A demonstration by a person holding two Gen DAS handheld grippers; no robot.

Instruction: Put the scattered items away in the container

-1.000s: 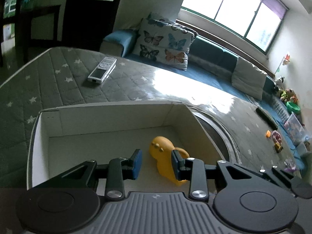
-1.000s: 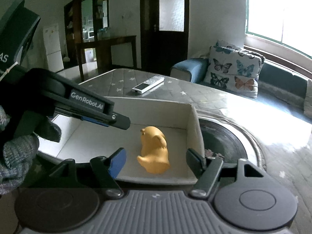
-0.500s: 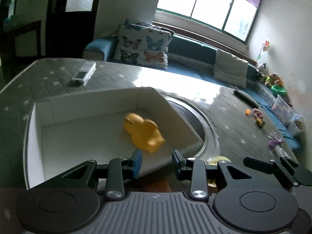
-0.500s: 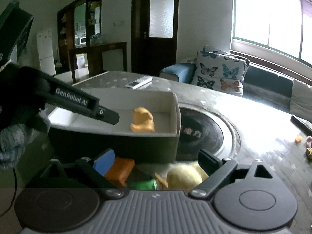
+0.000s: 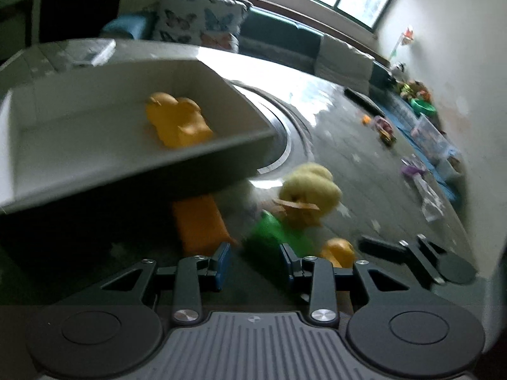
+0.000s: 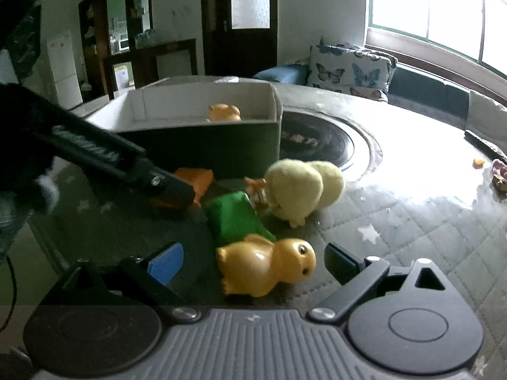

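A: Left to right on the counter, what is loose?

B: An orange block at ten o'clock of the right gripper, against the box; a green block at twelve; one fluffy yellow chick at one o'clock. A glossy orange rubber duck lies on its side between the right jaws. Four loose items, plus one orange duck already in the box.

A: The jaws?

B: Right jaws have just been opening and stand wide, clear of the duck's sides. The left gripper hovers half open and empty, the green block just ahead of it.

A: How will the duck handle?

B: Probably light, hollow and slick; it may squirt out. I'd pinch across the body, not the rounded head. The chick looks soft and squashy, the blocks seem stiff.
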